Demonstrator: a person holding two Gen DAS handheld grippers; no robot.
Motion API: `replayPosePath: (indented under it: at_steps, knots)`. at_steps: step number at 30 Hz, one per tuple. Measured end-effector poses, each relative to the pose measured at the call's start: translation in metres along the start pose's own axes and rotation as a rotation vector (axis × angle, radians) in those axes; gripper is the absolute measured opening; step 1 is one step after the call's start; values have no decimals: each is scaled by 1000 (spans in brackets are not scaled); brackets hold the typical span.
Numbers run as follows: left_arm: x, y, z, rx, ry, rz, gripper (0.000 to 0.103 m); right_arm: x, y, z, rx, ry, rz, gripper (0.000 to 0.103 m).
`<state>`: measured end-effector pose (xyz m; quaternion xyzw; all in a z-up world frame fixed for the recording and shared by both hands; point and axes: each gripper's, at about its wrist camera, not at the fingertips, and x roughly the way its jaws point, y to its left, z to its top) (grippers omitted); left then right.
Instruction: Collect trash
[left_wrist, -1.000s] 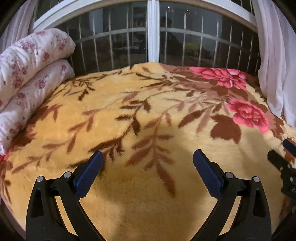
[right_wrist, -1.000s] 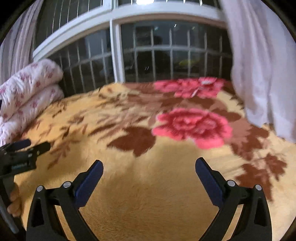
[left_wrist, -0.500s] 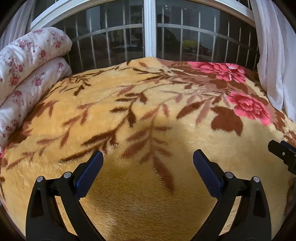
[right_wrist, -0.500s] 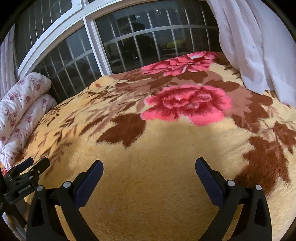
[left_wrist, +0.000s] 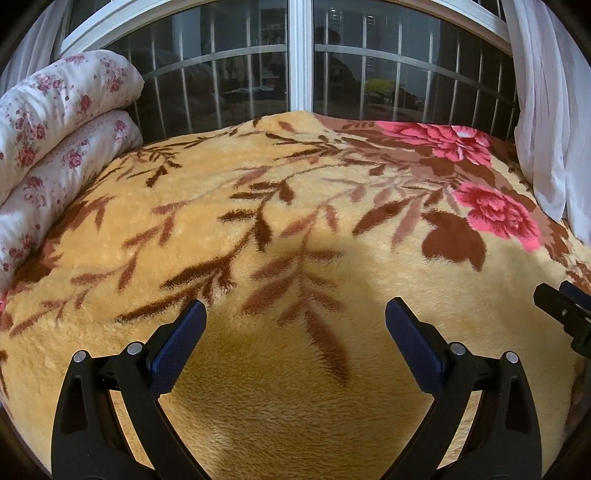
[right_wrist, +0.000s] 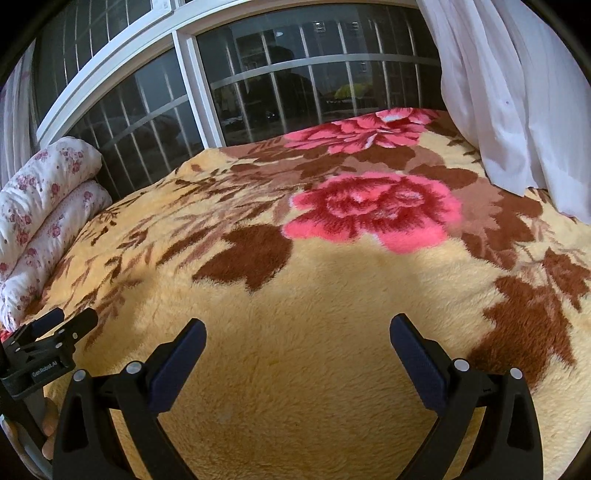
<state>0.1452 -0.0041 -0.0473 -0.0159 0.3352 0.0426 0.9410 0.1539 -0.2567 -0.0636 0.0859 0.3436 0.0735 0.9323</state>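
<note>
- Your left gripper (left_wrist: 294, 314) hovers over the yellow flowered blanket (left_wrist: 258, 206) with its jaws spread wide and nothing between them
- Your right gripper (right_wrist: 297, 334) is just as released — both blue pads apart, empty, above plain yellow pile near the big pink rose (right_wrist: 373, 210)
- The trash itself is nowhere you can point to: neither wrist view shows a wrapper, paper or scrap on the bed, and no bin or bag is in sight either
- The risk from here is closing on the wrong thing; the long pile and busy brown leaves could hide a small scrap, and a blind pinch would likely grab blanket fibres instead
- A pale patch on the far rose (right_wrist: 393, 117) might be litter or just printed petal — too small to tell, so do not commit on it from this range
- The two tools sit near each other, each showing at the edge of the other's view, so a quick sweep inward could knock them together
- The white curtain (right_wrist: 491, 92) hangs onto the bed's right side and the folded floral quilt (left_wrist: 55, 122) lines the left; either could snag a jaw
- Against a second ago, your right view has tilted down and swung closer to the rose, while your left view has barely shifted and both grips are unchanged
</note>
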Motion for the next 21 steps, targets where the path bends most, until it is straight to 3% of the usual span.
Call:
replayPosePath:
  at_steps: [12, 21]
  knots:
    - [-3, -2, -1, 0, -24, -11, 95, 2, 0, 0, -8, 6, -1, 98]
    - [2, 9, 0, -57, 19, -38, 95, 2, 0, -1, -8, 4, 0, 98]
